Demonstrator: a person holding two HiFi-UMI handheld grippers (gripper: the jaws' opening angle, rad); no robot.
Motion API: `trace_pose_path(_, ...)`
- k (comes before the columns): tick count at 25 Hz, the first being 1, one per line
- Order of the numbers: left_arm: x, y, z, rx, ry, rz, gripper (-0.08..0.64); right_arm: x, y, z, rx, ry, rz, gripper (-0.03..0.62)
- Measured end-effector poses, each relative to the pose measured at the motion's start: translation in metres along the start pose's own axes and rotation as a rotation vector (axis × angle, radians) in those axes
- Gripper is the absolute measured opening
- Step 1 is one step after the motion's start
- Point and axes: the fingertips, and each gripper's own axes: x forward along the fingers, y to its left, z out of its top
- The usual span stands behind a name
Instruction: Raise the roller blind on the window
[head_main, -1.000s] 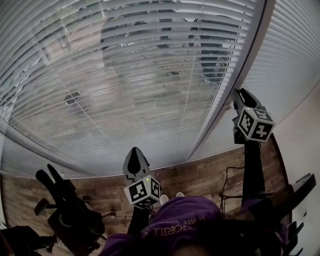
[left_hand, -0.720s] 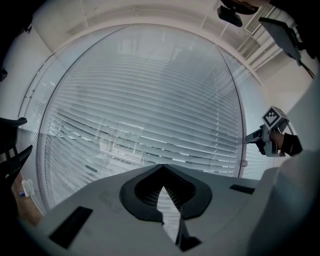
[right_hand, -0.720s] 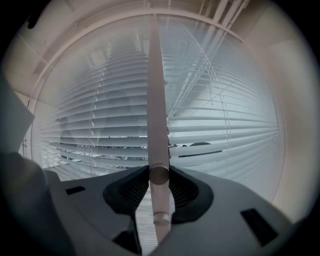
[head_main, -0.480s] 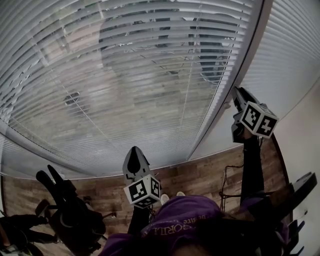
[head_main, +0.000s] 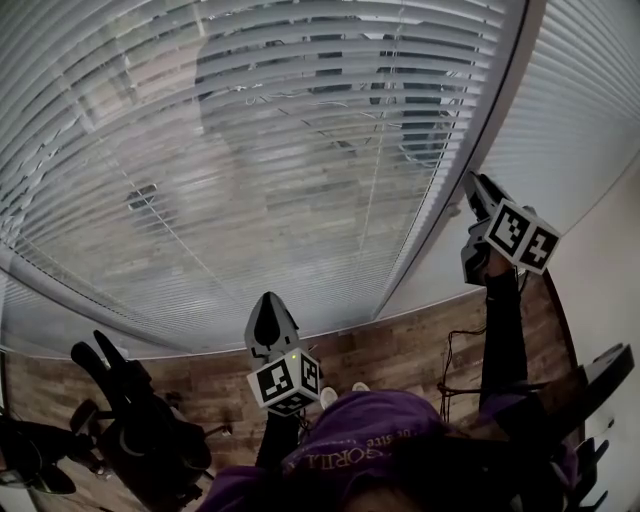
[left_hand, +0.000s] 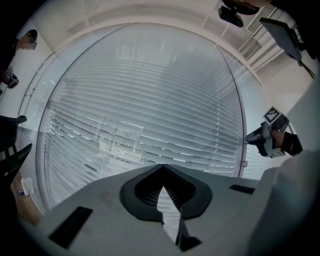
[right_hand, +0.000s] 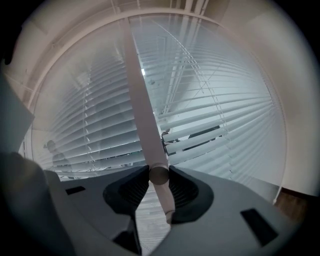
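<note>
A white slatted blind (head_main: 250, 150) hangs fully down over the window in the head view. My right gripper (head_main: 475, 187) is raised at the dark frame post (head_main: 470, 150) by the blind's right edge. In the right gripper view a pale round wand (right_hand: 142, 110) comes down from the top, and its lower end is clamped between the pads of the right gripper (right_hand: 159, 174). My left gripper (head_main: 269, 300) is lower, in the middle, pointing at the blind (left_hand: 150, 100) with its tips together (left_hand: 161, 167) and nothing in them. The left gripper view shows the right gripper (left_hand: 253, 139) at the right.
A second slatted blind (head_main: 590, 110) covers the pane to the right of the post. Below is a wooden floor (head_main: 400, 350) with a loose cable (head_main: 455, 360). A black wheeled chair (head_main: 140, 430) stands at the lower left. A pale wall (head_main: 610, 300) closes the right side.
The right gripper has shifted slightly to the right and tilted, still at the post. The left gripper has not moved. A dark figure has come into the lower left corner.
</note>
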Motion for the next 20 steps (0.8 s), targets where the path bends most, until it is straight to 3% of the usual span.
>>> trace_pose_path(20, 0.0009, 0.0002, 0.0004, 0.004, -0.004, 0.001, 0.000, 0.0017, -0.0018, -0.0013, 0.044, -0.007, 0.011, 0.124)
